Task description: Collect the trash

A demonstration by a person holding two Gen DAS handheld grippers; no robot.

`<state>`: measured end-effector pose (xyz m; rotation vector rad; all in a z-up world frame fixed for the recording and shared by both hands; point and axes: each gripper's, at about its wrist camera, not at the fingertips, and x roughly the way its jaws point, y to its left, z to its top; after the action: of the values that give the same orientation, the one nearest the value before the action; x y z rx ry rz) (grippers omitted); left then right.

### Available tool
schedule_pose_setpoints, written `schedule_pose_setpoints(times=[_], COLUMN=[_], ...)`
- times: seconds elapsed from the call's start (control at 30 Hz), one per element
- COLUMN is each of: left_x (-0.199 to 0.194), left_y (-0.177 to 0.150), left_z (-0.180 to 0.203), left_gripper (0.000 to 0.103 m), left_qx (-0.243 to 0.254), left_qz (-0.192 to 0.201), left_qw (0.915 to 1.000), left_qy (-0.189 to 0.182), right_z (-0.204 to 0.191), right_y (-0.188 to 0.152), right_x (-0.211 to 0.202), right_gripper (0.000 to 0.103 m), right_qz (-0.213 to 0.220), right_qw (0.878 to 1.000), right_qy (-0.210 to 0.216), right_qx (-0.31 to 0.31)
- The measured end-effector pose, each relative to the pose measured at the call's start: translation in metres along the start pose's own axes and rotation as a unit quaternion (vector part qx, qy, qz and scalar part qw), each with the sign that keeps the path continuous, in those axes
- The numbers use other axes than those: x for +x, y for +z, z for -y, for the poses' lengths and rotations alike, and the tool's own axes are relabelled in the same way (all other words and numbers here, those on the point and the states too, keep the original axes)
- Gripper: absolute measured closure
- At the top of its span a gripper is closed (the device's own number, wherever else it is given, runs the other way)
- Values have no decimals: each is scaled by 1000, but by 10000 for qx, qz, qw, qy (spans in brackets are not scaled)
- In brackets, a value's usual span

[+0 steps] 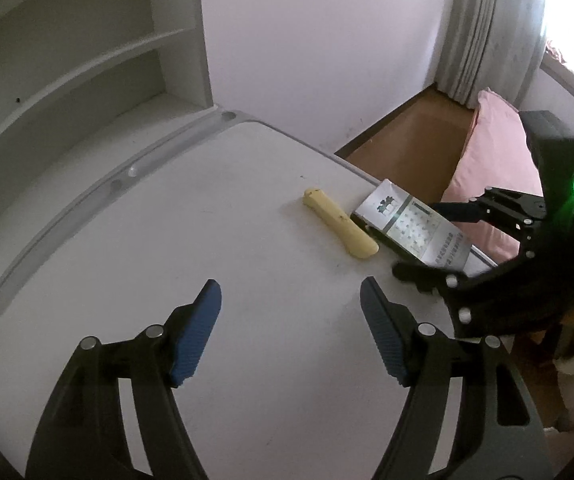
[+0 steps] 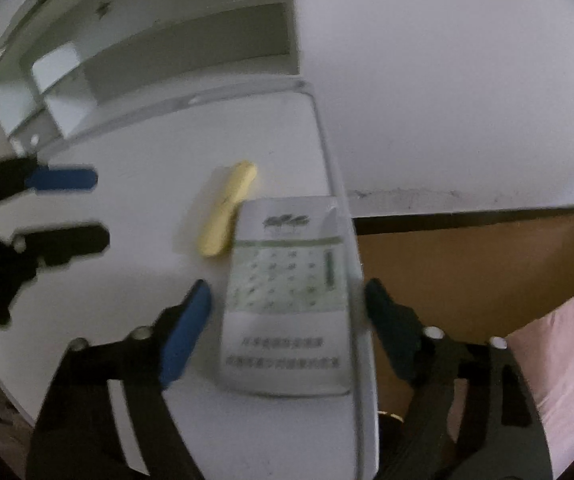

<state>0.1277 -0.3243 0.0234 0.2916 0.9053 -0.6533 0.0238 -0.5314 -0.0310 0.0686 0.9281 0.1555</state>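
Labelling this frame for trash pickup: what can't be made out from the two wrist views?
- Print on the flat box: blurred in the right wrist view, too small in the left.
- Whether the right hand-held gripper touches the box: unclear; its pads straddle it with gaps showing.
- Where the trash goes: no bin in either view.
- What the yellow piece is: too small.
- The left hand-held gripper hangs open over bare table.

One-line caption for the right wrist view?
Right gripper open around a white packet at the table edge, a yellow peel beside it.
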Motion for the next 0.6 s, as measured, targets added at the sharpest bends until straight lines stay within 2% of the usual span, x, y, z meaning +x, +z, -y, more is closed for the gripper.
schedule_pose_setpoints(times=[0.03,0.13,0.33,0.37,0.4,0.43,0.47,0.6], left_x=[0,8,41,57,64,67,71,72], left_y=[2,10,29,34,34,36,39,36], left_z=[4,13,47,61,69,70,73,70], left_gripper=[33,32,33,41,59,65,83,83], left_qx=[6,41,230,257,249,313,340,280], left_qz=[-19,-51,-244,-342,-421,-382,-407,-399], left_qw=[10000,9999,9993,9990,9987,9987,9986,9985], left_qy=[-13,-89,-131,-115,-136,-88,-84,-257], right_z=[6,17,22,24,27,30,32,41], right_y=[1,-5,-15,-15,-15,-16,-18,-24], right_x=[-3,-6,-30,-33,-37,-40,-44,-52], right_gripper=[48,48,48,48,48,48,48,48], right_qz=[21,2,261,288,312,335,370,487], right_qw=[10000,9994,9989,9987,9985,9983,9980,9965], right_qy=[-37,192,61,45,35,31,31,116], right_qx=[84,284,390,421,451,478,514,668])
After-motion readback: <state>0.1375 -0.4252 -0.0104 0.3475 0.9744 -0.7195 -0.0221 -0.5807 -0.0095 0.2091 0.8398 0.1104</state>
